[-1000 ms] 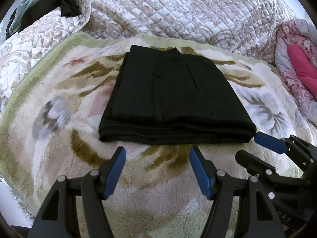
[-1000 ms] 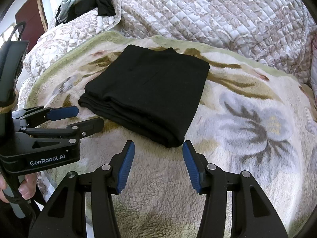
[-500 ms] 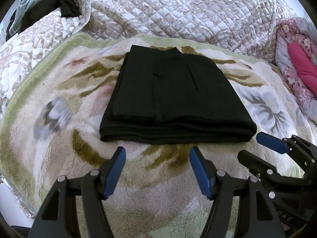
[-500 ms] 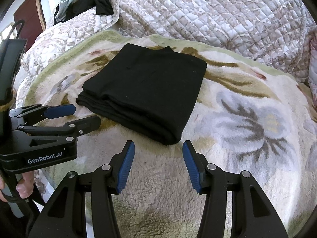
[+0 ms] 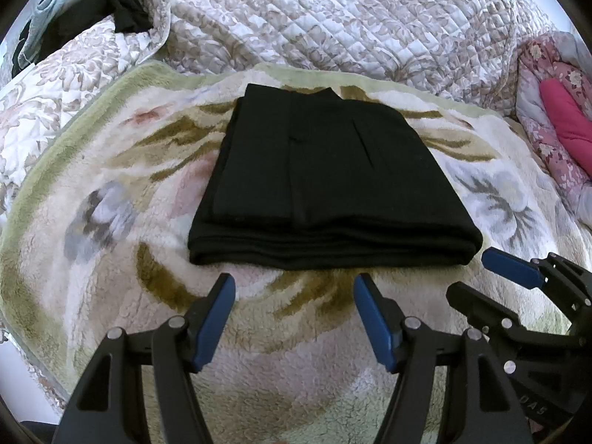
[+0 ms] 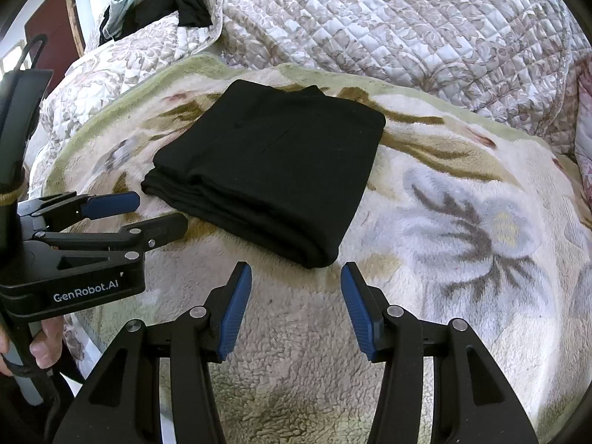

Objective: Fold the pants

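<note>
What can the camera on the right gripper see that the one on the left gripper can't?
Only the right wrist view shows a dark red door at far left, the person's hand on the other tool's handle, and its GenRobot.AI label.

Only the left wrist view shows pink bedding at far right.

Both show the folded black pants on the floral fleece blanket, the quilted bedspread, a pile of dark clothes, and both open grippers, left gripper and right gripper.

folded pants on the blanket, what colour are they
Plain black pants, with no pattern visible. They show best in the left wrist view, square-on.
</note>
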{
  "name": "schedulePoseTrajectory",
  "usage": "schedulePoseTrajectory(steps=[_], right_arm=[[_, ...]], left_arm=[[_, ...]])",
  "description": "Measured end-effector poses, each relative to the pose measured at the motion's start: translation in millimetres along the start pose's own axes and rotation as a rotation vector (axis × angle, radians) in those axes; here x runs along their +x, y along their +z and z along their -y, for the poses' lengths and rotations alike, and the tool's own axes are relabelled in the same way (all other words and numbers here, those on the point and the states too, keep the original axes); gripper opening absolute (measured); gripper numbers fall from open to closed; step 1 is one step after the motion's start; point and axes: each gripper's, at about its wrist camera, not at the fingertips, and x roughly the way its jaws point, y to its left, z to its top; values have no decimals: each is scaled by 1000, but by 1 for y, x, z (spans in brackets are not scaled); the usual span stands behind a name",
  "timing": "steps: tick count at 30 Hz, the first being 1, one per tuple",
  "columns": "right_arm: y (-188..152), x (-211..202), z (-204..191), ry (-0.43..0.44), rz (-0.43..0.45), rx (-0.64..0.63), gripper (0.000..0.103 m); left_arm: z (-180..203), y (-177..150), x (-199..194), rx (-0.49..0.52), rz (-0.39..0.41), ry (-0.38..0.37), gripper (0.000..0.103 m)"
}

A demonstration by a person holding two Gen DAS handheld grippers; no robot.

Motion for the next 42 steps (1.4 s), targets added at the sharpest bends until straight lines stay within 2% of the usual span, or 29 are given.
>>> schedulePoseTrajectory(steps=[42], right_arm=[[-3, -3, -7, -16, -14, -27, 51]], left_arm=[[0, 0, -3, 5, 1, -11, 69]])
